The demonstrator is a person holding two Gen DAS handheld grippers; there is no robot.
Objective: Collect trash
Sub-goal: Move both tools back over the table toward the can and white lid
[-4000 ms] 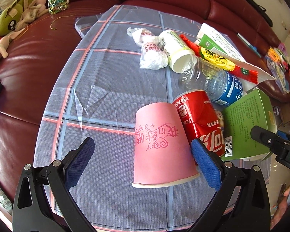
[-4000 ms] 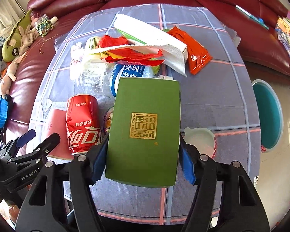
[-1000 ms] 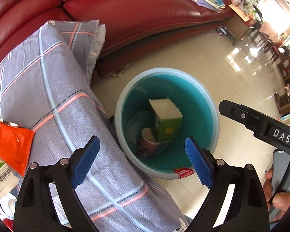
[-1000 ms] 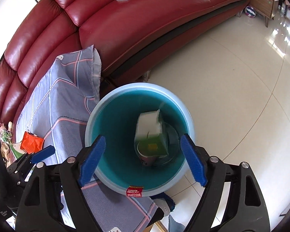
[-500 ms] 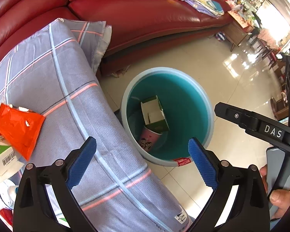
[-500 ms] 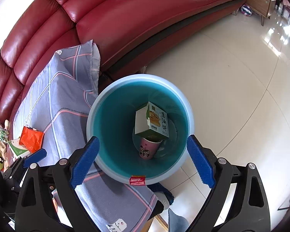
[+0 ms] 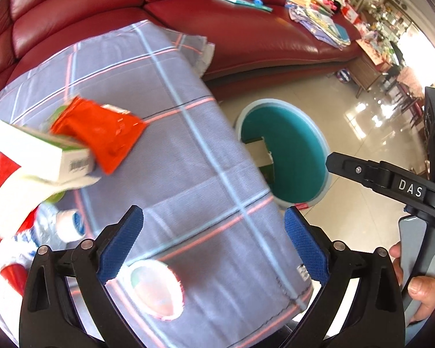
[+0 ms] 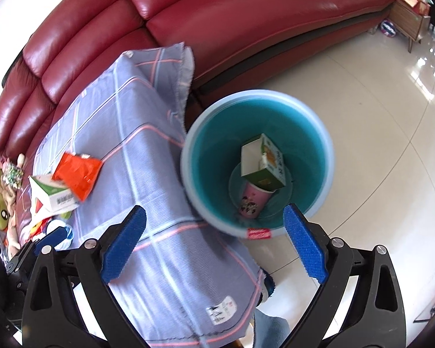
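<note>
1. Right wrist view: right tool (image 8: 213, 242) spread wide and empty, low in the frame, over the edge of the cloth-covered surface (image 8: 159, 203) and the teal bin (image 8: 319, 133) at centre right.
2. Already binned: green box (image 8: 268, 168) and pink cup (image 8: 253, 200), the box resting on top of the cup at the bin's bottom.
3. Left wrist view: left tool (image 7: 213, 242) likewise wide open, holding nothing, aimed at the surface.
4. Left to collect, clustered at the left of the frame: orange packet (image 7: 101, 133), white-and-green carton (image 7: 43, 153) touching it, a blurred plastic bottle (image 7: 63, 226) and red scraps below, plus a round lid (image 7: 156, 288) near the bottom centre.
5. Judged barely begun: two pieces in, most of the pile waiting.
</note>
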